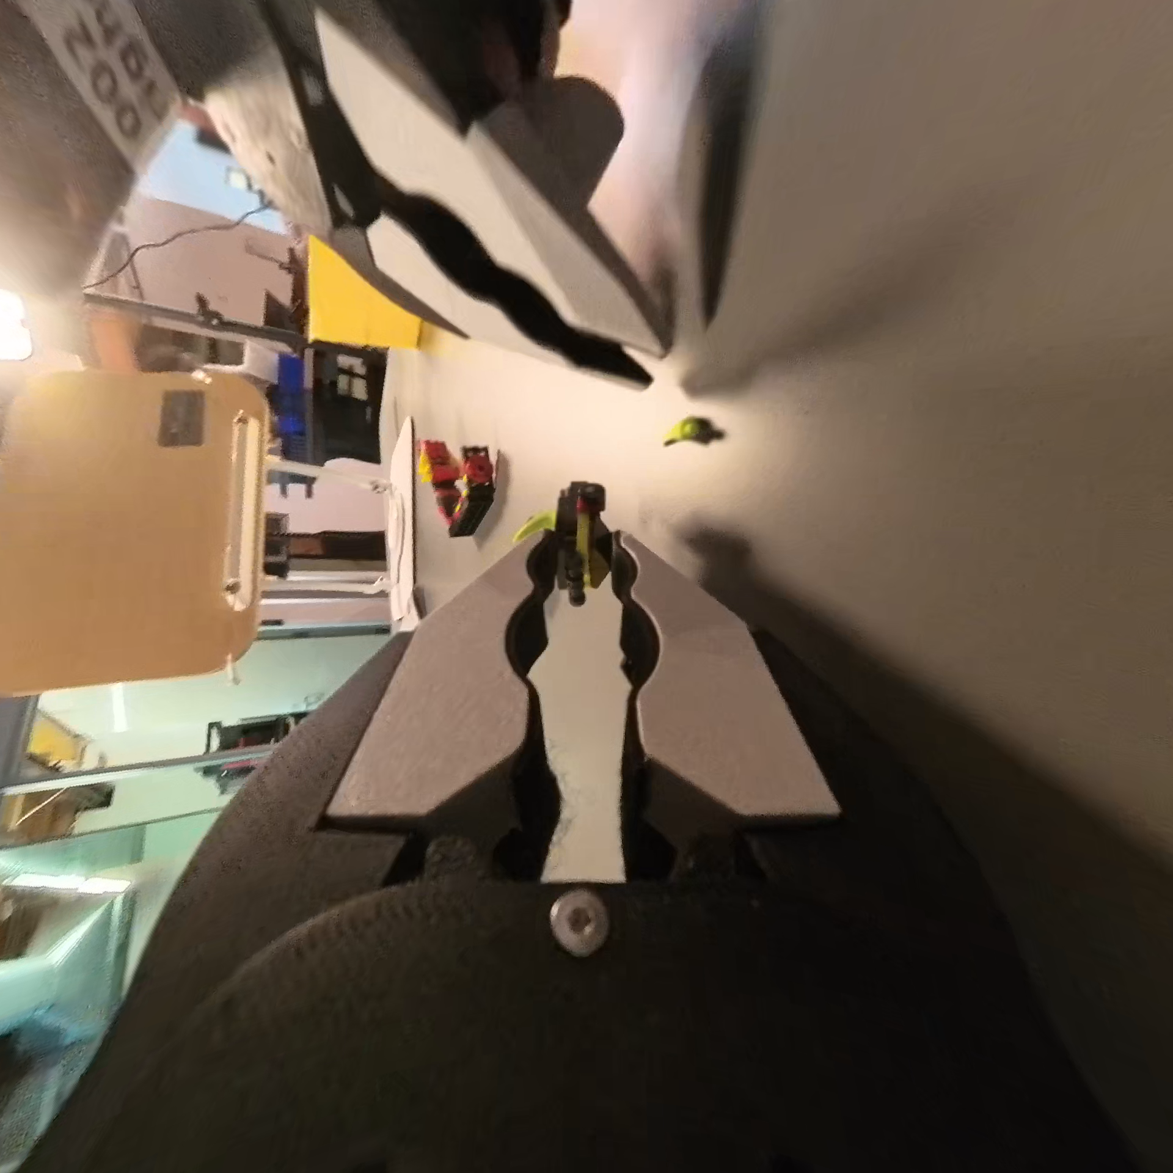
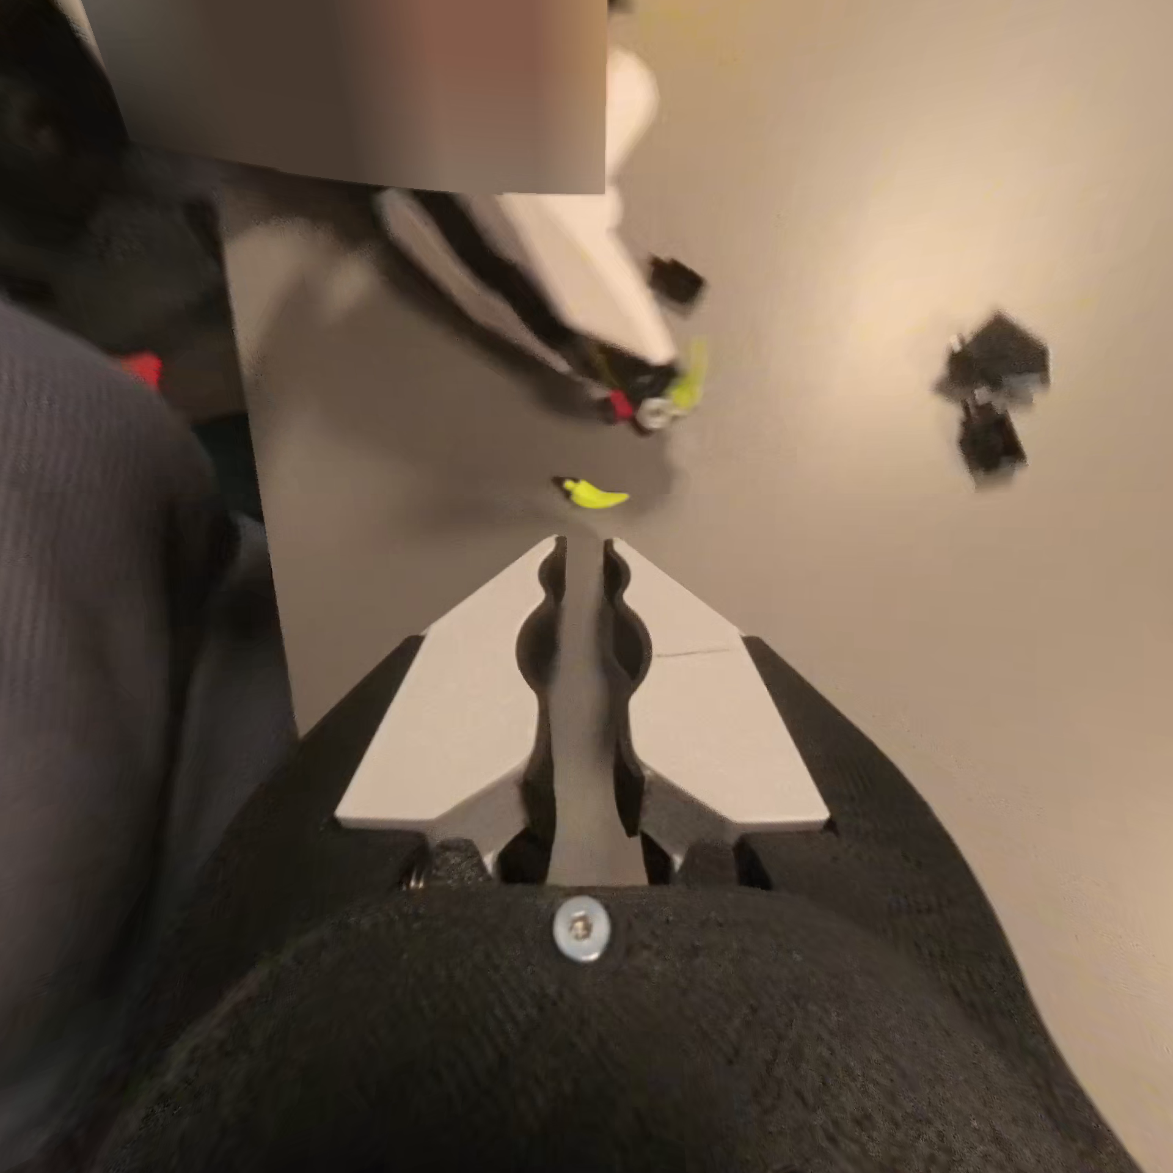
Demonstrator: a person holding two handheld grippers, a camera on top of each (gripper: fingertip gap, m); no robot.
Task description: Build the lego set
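My left gripper (image 1: 581, 539) is shut on a small black, lime and red lego assembly (image 1: 581, 530), held at the fingertips just above the pale table (image 1: 920, 508). The same gripper and assembly (image 2: 660, 406) show blurred in the right wrist view, ahead of my right gripper. My right gripper (image 2: 584, 541) is empty, its jaws a narrow gap apart. A loose lime curved piece (image 2: 596, 494) lies on the table just beyond its fingertips; it also shows in the left wrist view (image 1: 692, 431). My right gripper's grey fingers (image 1: 508, 209) fill the upper part of that view.
A red and black lego build (image 1: 460, 489) stands farther off on the table. Black loose pieces (image 2: 990, 387) (image 2: 676, 279) lie to the right. A person's dark clothing (image 2: 95, 603) is at the left past the table edge. A wooden chair back (image 1: 127, 527) and a yellow sheet (image 1: 355, 298) are behind. The left gripper's tips are roughly 5 cm from the right gripper's.
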